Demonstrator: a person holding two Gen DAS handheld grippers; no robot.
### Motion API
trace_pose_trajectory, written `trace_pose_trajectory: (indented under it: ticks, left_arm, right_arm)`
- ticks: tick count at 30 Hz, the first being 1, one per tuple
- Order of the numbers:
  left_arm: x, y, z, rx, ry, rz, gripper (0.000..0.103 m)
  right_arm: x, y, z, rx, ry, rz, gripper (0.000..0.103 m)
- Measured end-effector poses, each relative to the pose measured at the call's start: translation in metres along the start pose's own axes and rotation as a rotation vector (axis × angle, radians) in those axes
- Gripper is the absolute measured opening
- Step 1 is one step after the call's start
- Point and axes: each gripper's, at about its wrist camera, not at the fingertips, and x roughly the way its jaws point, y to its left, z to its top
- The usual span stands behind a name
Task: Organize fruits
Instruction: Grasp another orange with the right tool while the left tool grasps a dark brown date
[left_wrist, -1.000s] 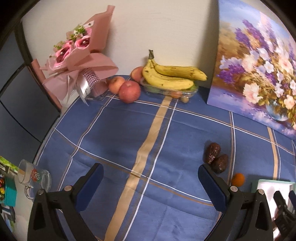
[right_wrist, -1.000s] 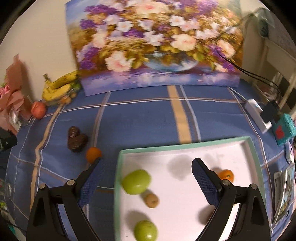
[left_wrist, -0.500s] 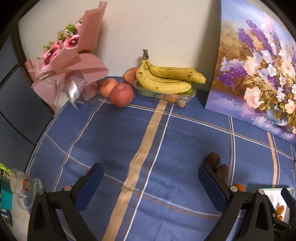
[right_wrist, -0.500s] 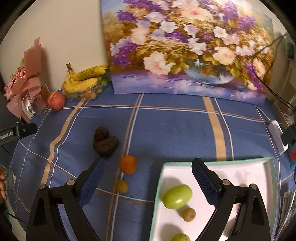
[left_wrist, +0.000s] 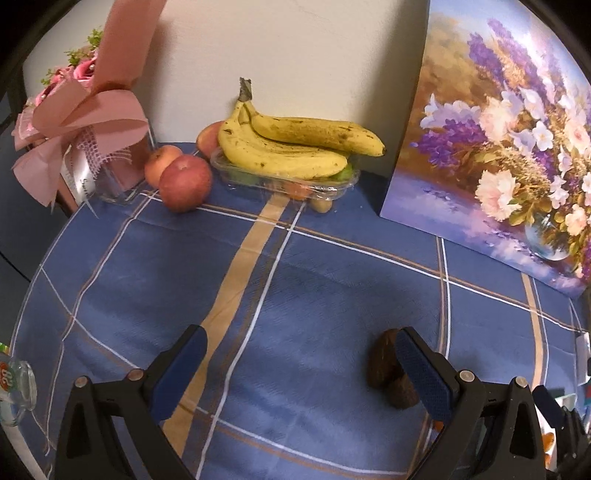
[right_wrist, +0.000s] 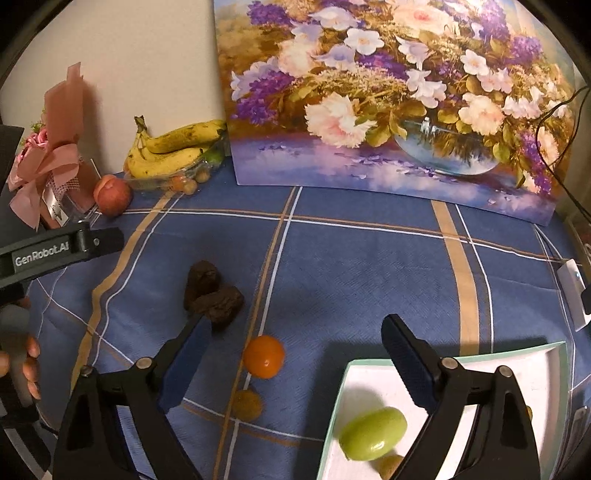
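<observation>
Orange and glossy, a small round fruit, likely a mandarin or kumquat, lies on the blue plaid cloth of the bench, roughly between the spread fingers of the right hand-held gripper, which is wide open and holds nothing. Just nearer the camera sits a duller yellow-brown fruit, and beyond lie two dark, wrinkled, date-like fruits, touching each other. The white tray with its green rim sits to the right, already carrying a smooth green fruit and a small brown one.

The orange fruit looks light, with a thin skin that should give a little. Being round and shiny, it may roll or squirt out, so I would close the pads across its widest middle, gently. The dark fruits look soft and perhaps sticky; a light squeeze across the short axis suits them.

The left hand-held gripper is also fully open and empty, hovering over the cloth with the dark pair just beside its right finger. At the back of the bench, bananas rest on a clear plastic punnet, with apples beside a pink-wrapped bouquet and a flower painting leaning on the wall.
</observation>
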Motion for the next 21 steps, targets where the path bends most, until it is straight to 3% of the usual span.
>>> trace_pose_trajectory:
  ticks: [2, 6, 8, 21]
  left_arm:
    - [0.006, -0.002, 0.001, -0.001, 0.011, -0.009, 0.102]
    - [0.018, -0.010, 0.000, -0.007, 0.038, -0.083, 0.095]
    - [0.021, -0.014, -0.001, -0.002, 0.051, -0.113, 0.094]
    - [0.057, -0.038, -0.017, 0.036, 0.125, -0.168, 0.089]
  right_arm:
    - [0.004, -0.001, 0.001, -0.002, 0.009, 0.002, 0.078]
    - [0.012, 0.001, 0.002, -0.011, 0.030, 0.013, 0.074]
    - [0.016, 0.004, 0.001, -0.022, 0.045, 0.015, 0.061]
    - [0.037, 0.011, -0.011, -0.047, 0.114, 0.034, 0.055]
